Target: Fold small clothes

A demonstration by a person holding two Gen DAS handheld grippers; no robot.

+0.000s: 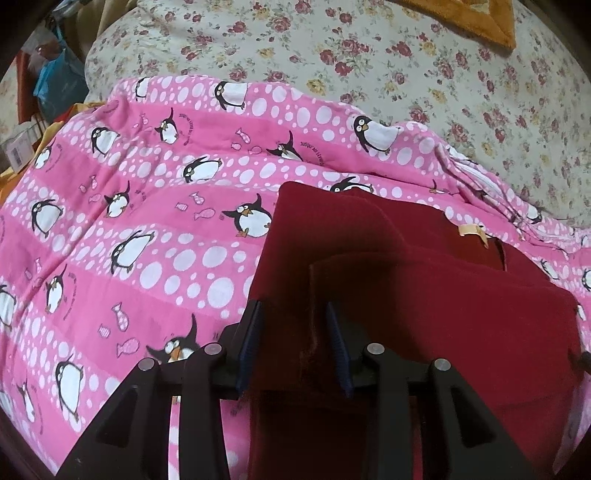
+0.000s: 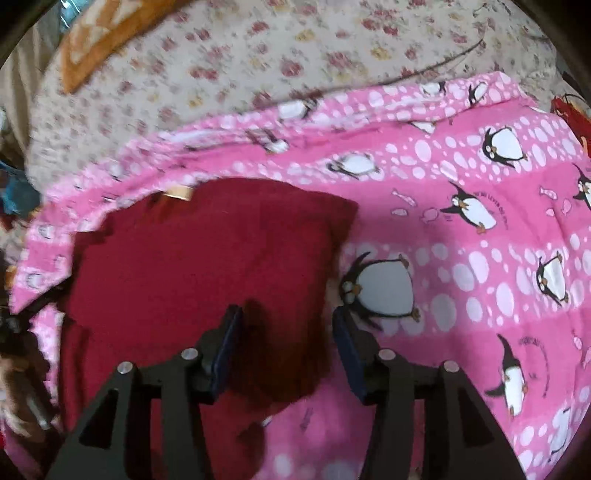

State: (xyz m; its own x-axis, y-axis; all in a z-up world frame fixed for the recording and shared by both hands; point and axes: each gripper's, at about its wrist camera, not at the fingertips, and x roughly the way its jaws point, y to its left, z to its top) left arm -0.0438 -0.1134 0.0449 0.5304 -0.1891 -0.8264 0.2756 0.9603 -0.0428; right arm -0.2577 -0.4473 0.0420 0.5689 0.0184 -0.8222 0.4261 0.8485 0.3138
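Note:
A dark red garment [image 1: 424, 295] lies folded in layers on a pink penguin blanket [image 1: 147, 221], with a tan label [image 1: 469, 230] near its far edge. My left gripper [image 1: 294, 332] sits at the garment's near left edge. Its pads stand apart, and a raised fold edge runs between them. In the right wrist view the same garment [image 2: 203, 251] fills the left half, its label [image 2: 179, 192] at the top. My right gripper [image 2: 286, 332] is open over the garment's near right corner, where the red cloth meets the pink blanket [image 2: 461, 258].
A floral bedsheet [image 1: 406, 55] spreads beyond the blanket. An orange cloth [image 1: 476, 18] lies at its far end and also shows in the right wrist view [image 2: 99, 40]. A blue bag [image 1: 55, 81] and clutter sit off the bed at the far left.

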